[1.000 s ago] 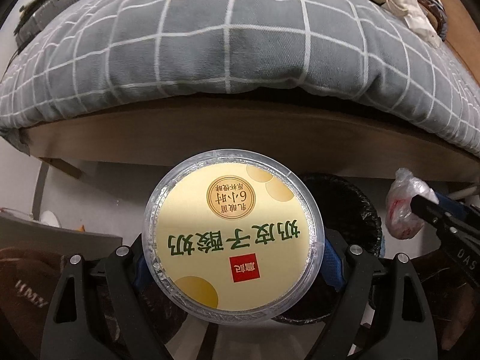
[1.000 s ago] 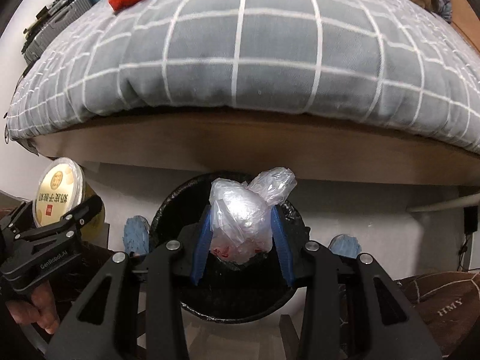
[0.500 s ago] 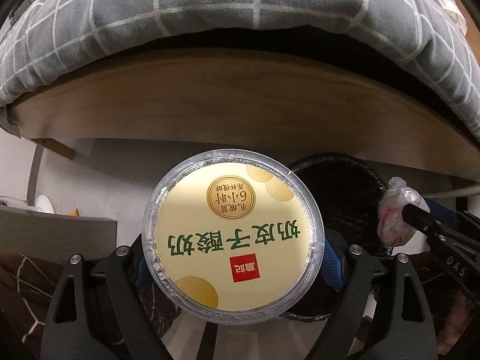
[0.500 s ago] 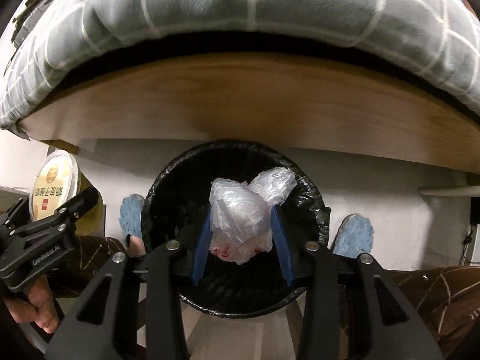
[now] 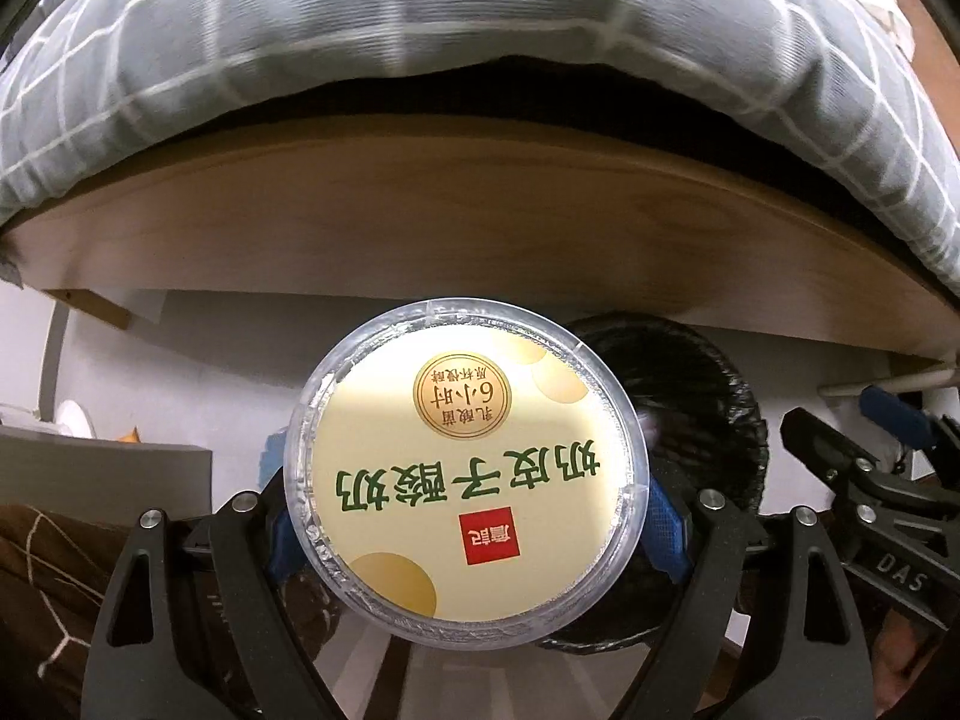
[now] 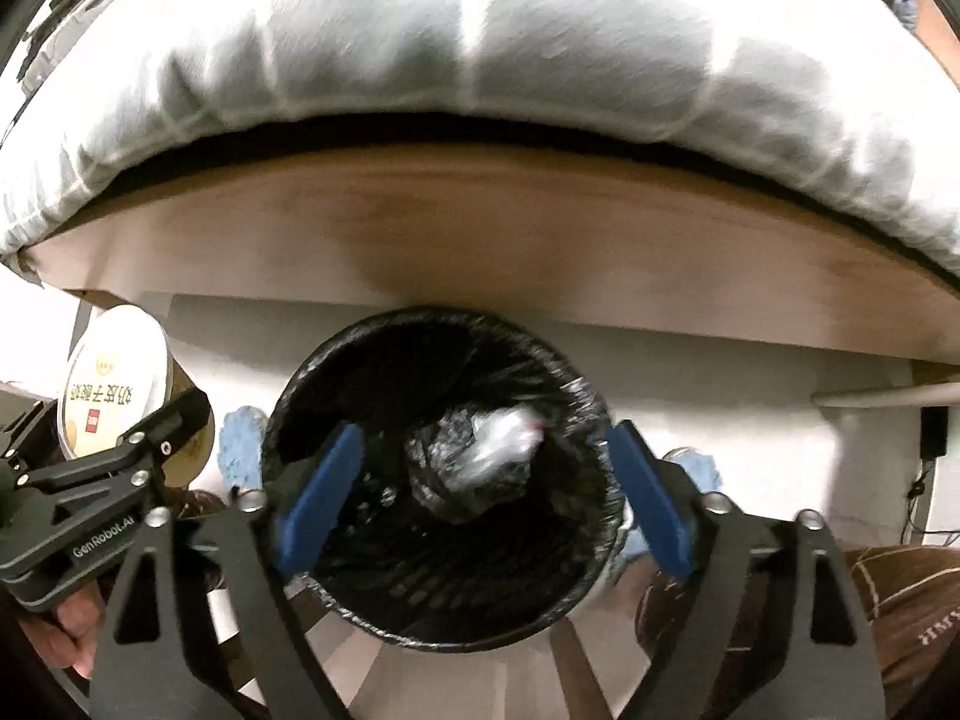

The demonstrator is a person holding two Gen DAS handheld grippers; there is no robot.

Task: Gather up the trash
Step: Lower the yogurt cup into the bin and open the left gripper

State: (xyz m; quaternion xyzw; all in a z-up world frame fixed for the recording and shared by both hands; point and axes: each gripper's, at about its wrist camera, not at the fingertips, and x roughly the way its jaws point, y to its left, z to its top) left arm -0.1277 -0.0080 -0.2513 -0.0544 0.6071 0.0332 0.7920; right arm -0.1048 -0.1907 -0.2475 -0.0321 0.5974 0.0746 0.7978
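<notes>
Both wrist views looked steeply down from close above a black-lined bin [image 6: 441, 474] beside a wooden bed edge [image 5: 480, 240]. The right camera sat directly over the bin; the left faced a yoghurt tub [image 5: 467, 474], close up. Both showed the bin, bed edge and tub.

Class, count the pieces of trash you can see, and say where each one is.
2. The yogurt cup sits clamped in the left gripper; the plastic bag lies inside the bin. More may be hidden deeper.

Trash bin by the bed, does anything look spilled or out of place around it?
Nothing stands out. The clear plastic bag lies inside the black-lined bin, no spill shows, and the yogurt cup sits sealed in the left gripper.
</notes>
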